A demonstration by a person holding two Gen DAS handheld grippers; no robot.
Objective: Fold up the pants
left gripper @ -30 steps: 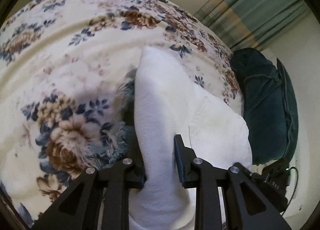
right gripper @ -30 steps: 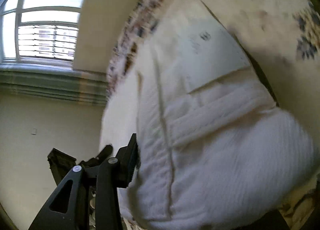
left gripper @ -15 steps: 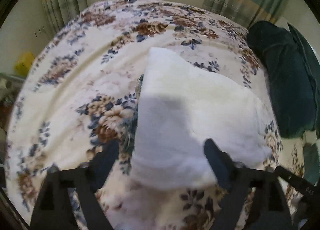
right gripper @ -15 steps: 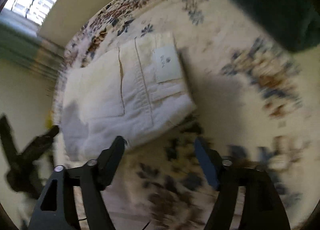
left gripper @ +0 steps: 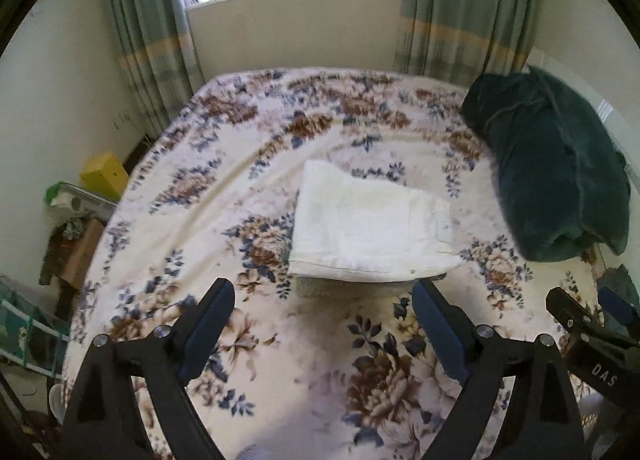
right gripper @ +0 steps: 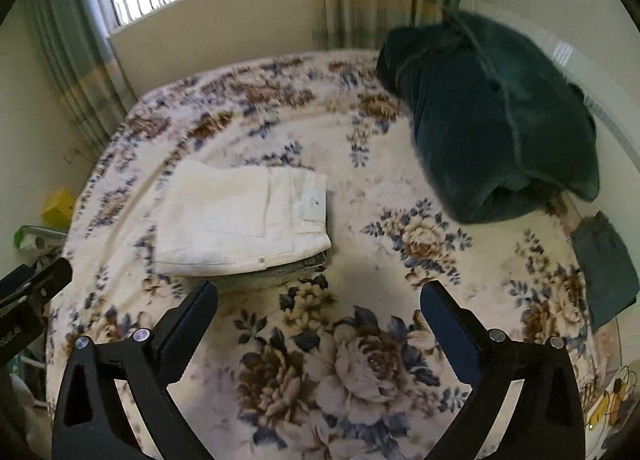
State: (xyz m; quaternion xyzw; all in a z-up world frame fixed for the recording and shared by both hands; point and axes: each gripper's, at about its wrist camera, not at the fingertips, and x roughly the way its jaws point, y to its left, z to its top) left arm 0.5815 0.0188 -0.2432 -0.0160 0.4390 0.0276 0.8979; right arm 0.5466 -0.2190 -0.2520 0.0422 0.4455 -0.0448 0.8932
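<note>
Pants [left gripper: 368,228] sit folded in a compact white stack mid-bed on the floral blanket [left gripper: 288,340]; in the right wrist view the same stack [right gripper: 244,220] shows its label patch on the right end. Fold looks done to me, edges roughly squared, though a greyer layer peeks out under the near edge.

My left gripper [left gripper: 324,312] is spread wide, nothing between the jaws, hanging clear on the near side of the stack. My right gripper [right gripper: 320,312] has its jaws opening, also with nothing between them, near side too and a bit right of the stack.

Risks from here, as I judge them:
- top layer is loose cloth; if I swing either gripper low across it, a finger could catch the near edge and drag the fold open.
- the under-layer poking out near side could snag a fingertip if I go back in to tidy.
- blanket is soft and plush; pressing on it beside the stack could tilt or slump it.
- dark green bundle [right gripper: 500,112] is far right, well apart, so no real collision worry there; small green folded piece [right gripper: 604,264] at the right edge likewise apart.
</note>
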